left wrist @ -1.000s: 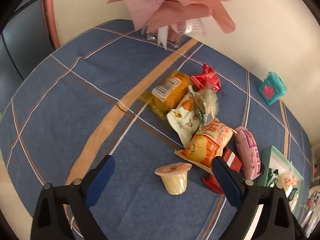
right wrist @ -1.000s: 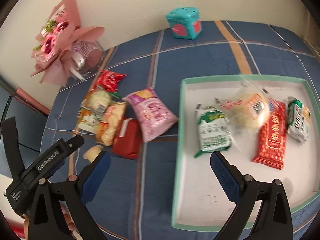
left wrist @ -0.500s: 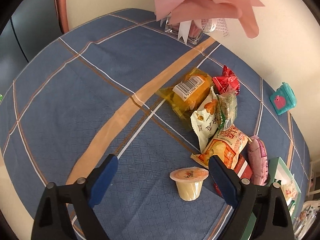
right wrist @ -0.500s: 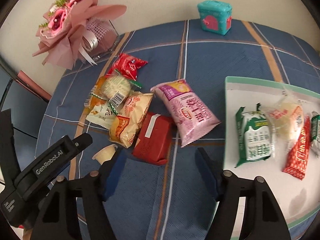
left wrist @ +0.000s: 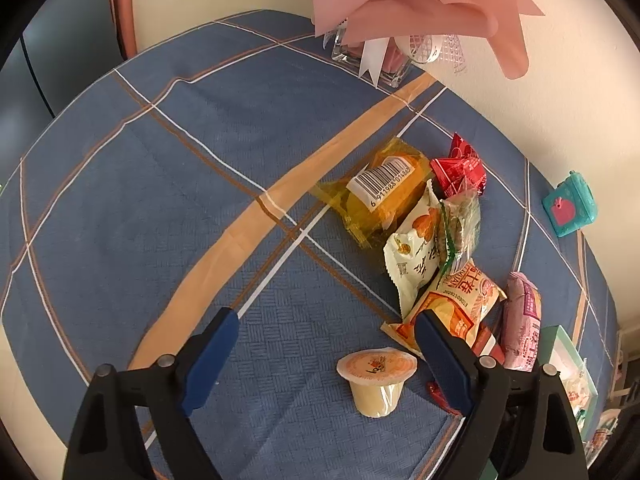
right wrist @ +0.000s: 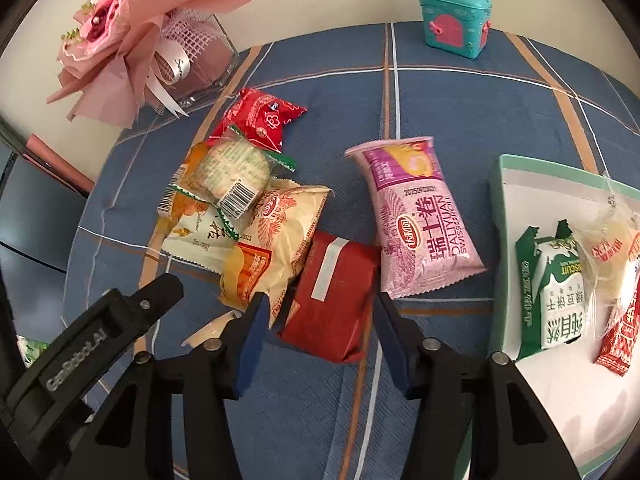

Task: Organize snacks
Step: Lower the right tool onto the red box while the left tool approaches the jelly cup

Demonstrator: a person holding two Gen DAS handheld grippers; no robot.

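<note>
A pile of snack packets lies on the blue checked tablecloth. My right gripper [right wrist: 318, 312] is open with its fingers on either side of the near end of a dark red packet [right wrist: 334, 294]. A pink packet [right wrist: 420, 220] lies to its right, and a cream and orange packet [right wrist: 276, 240] to its left. A green-rimmed tray [right wrist: 496, 240] at the right holds several packets. My left gripper [left wrist: 326, 328] is open and empty above the cloth. A jelly cup [left wrist: 376, 382] stands just inside its right finger. The left gripper's body [right wrist: 80, 336] also shows in the right wrist view.
A pink bouquet in a glass holder [right wrist: 140, 36] stands at the back left by the wall. A small teal box [right wrist: 454, 12] stands at the back. A yellow packet [left wrist: 376, 192] and a red candy packet [left wrist: 460, 170] lie at the far end of the pile.
My right gripper has moved left from over the tray to the snack pile and narrowed around the dark red packet. My left gripper has shifted left, so the jelly cup now sits by its right finger.
</note>
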